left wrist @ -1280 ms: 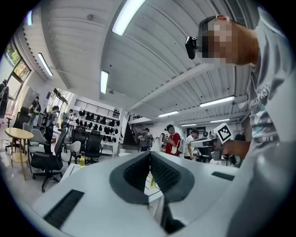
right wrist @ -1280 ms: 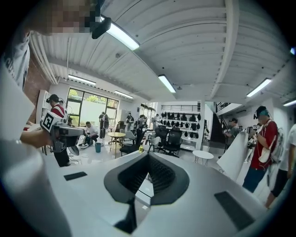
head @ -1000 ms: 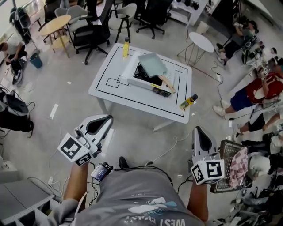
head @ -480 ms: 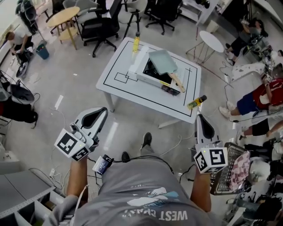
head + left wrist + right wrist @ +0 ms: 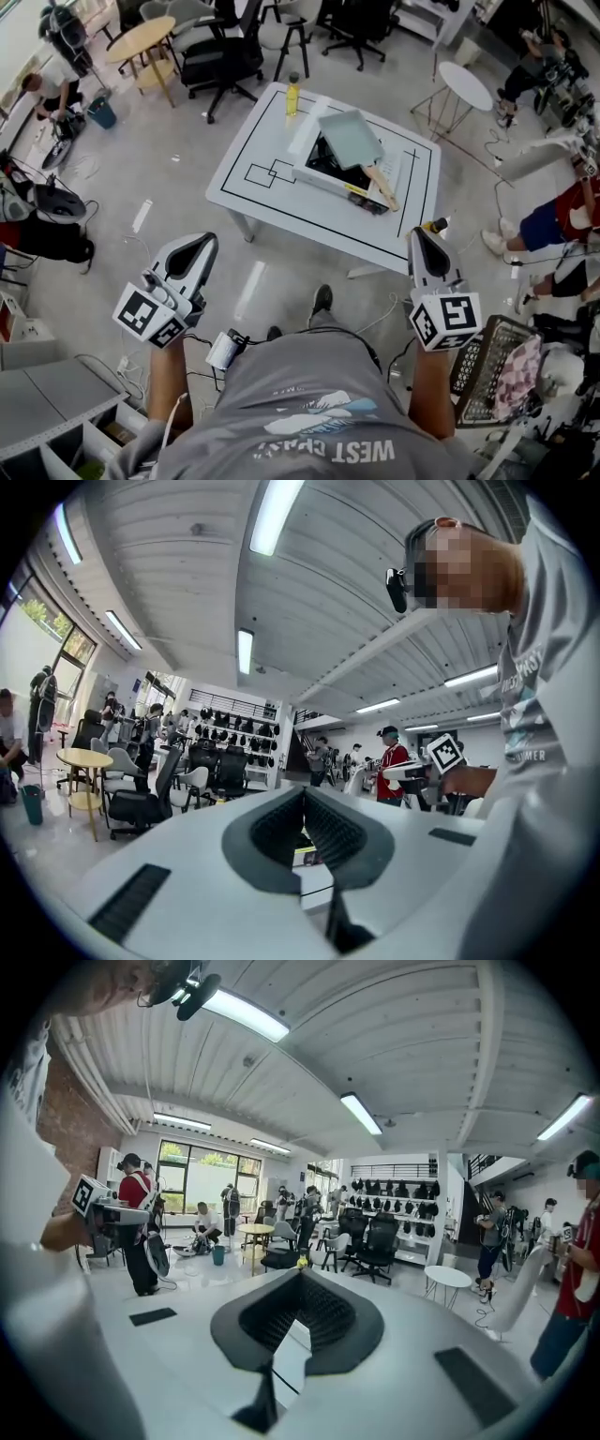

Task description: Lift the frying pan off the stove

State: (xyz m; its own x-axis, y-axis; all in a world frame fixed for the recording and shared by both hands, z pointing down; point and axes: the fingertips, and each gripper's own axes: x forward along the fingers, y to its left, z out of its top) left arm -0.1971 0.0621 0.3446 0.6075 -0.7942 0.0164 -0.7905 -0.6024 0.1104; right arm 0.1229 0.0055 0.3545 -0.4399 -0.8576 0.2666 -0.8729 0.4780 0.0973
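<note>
A pale green frying pan (image 5: 349,138) with a wooden handle (image 5: 380,187) sits on a black stove (image 5: 321,161) on the white table (image 5: 267,202), seen in the head view. Both grippers are held close to my body, well short of the table over the floor. My left gripper (image 5: 199,242) is shut and empty, its jaws meeting at the tips (image 5: 302,791). My right gripper (image 5: 419,234) is shut with nothing in it, and its tips (image 5: 300,1275) point toward the table's near right corner.
A yellow bottle (image 5: 292,94) stands at the table's far edge. Office chairs (image 5: 220,56), a round wooden table (image 5: 141,42) and a white side table (image 5: 466,84) ring the table. A wire basket (image 5: 487,361) is at my right; cables lie on the floor.
I have stepped toward the table, so it sits closer to the grippers. Both grippers stayed shut and kept their place in front of my body.
</note>
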